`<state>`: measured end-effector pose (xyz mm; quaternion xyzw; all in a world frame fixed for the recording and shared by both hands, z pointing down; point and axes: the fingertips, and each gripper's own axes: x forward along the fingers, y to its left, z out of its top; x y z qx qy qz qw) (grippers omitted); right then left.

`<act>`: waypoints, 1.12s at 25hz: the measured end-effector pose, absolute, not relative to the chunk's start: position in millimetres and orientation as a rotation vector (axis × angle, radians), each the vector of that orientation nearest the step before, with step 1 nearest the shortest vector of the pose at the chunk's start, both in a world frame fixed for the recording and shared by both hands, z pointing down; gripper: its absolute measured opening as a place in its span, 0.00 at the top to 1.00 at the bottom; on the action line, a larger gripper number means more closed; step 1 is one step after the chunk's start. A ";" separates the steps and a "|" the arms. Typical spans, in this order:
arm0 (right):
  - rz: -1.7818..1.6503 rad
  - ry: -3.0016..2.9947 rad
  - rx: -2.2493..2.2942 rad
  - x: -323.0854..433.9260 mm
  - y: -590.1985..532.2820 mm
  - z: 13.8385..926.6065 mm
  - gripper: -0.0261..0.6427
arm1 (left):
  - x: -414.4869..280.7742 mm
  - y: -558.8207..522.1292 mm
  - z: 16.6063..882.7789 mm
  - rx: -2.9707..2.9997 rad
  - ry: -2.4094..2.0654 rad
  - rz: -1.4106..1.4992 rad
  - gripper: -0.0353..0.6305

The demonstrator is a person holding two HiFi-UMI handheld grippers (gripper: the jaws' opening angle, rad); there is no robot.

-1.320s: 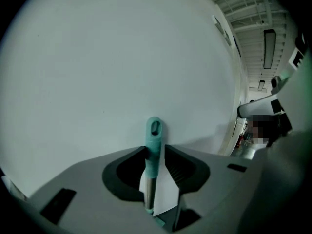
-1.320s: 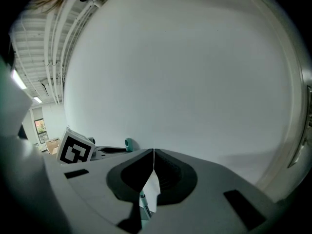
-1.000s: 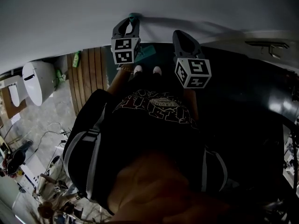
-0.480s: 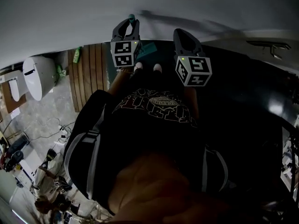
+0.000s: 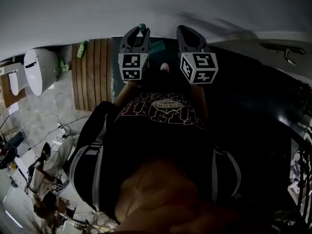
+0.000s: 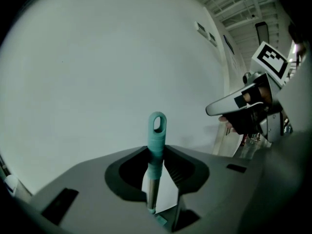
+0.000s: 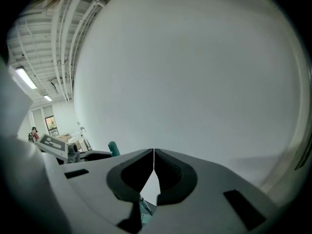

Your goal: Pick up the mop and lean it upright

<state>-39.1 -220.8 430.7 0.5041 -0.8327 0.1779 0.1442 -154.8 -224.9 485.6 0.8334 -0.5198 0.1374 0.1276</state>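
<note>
The mop's handle (image 6: pixel 155 150) is a metal shaft with a teal looped tip. It stands upright between the jaws of my left gripper (image 6: pixel 157 149), touching the left pad, with a bright gap on its right side. In the head view the teal tip (image 5: pixel 142 27) pokes out above the left gripper (image 5: pixel 138 35) against the white wall, and the teal mop head (image 5: pixel 157 46) lies on the floor below. My right gripper (image 7: pixel 154 151) has its jaw tips together with nothing held, and sits to the right (image 5: pixel 187 33) of the handle. The teal tip (image 7: pixel 113 148) shows at its left.
A white wall (image 5: pixel 146 4) fills the far side close ahead. Wooden slats (image 5: pixel 91 72) and a white rounded appliance (image 5: pixel 38 71) are at the left, with cables and clutter on the floor (image 5: pixel 44 150). The person's shoe (image 5: pixel 165 67) stands on dark floor (image 5: pixel 258 91).
Both grippers have risen slightly toward the wall and come a little nearer to each other. The teal tip stays between the left jaws. The clutter at the left has shifted in view.
</note>
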 end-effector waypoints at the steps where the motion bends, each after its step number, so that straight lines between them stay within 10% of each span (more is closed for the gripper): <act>1: 0.509 -2.406 1.443 -41.5 -219.5 430.0 0.93 | -156.0 -220.3 484.9 2.423 -1.517 0.397 0.73; 28: 0.495 -2.404 1.522 -16.9 -199.0 423.7 0.93 | -167.3 -202.2 427.4 2.432 -1.452 0.367 0.73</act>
